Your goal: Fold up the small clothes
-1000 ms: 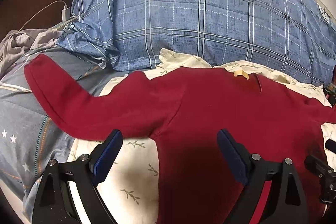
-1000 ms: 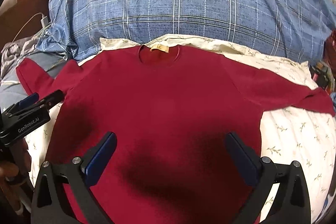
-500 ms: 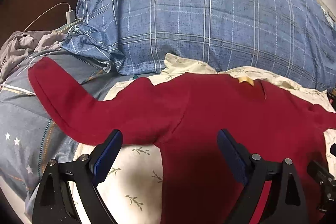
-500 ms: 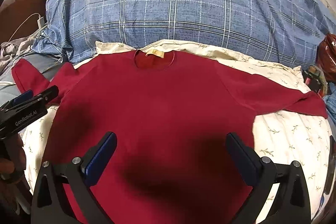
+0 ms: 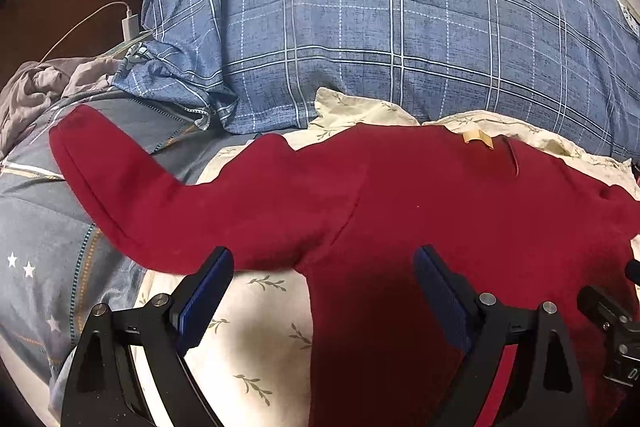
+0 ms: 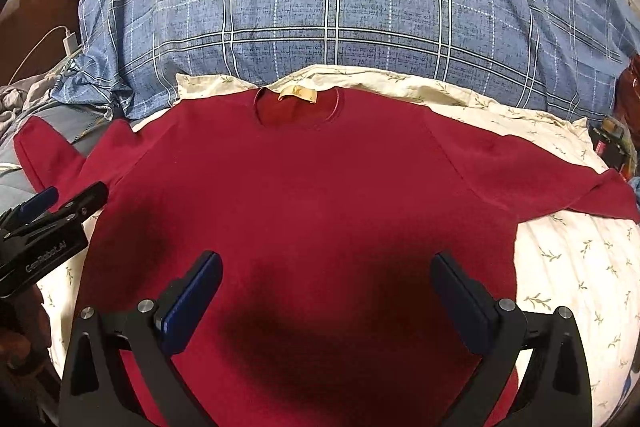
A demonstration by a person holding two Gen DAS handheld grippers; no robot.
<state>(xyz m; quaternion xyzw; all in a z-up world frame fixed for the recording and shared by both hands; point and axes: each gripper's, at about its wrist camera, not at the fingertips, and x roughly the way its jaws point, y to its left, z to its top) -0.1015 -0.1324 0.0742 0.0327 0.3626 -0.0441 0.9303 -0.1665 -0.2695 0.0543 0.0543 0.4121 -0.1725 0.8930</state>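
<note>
While the red sweater (image 6: 304,195) lies flat below the plaid pillow (image 6: 360,7), I hold my left gripper (image 5: 320,291) and right gripper (image 6: 326,291) spread wide, empty.

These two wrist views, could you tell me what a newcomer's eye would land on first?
First comes the dark red sweater, spread flat with both sleeves out on the cream leaf-print sheet, a tan label at its neckline. Behind it rises a bulky blue plaid duvet with a round crest print. In the foreground, the left gripper and right gripper hover open above the sweater, holding nothing.
</note>
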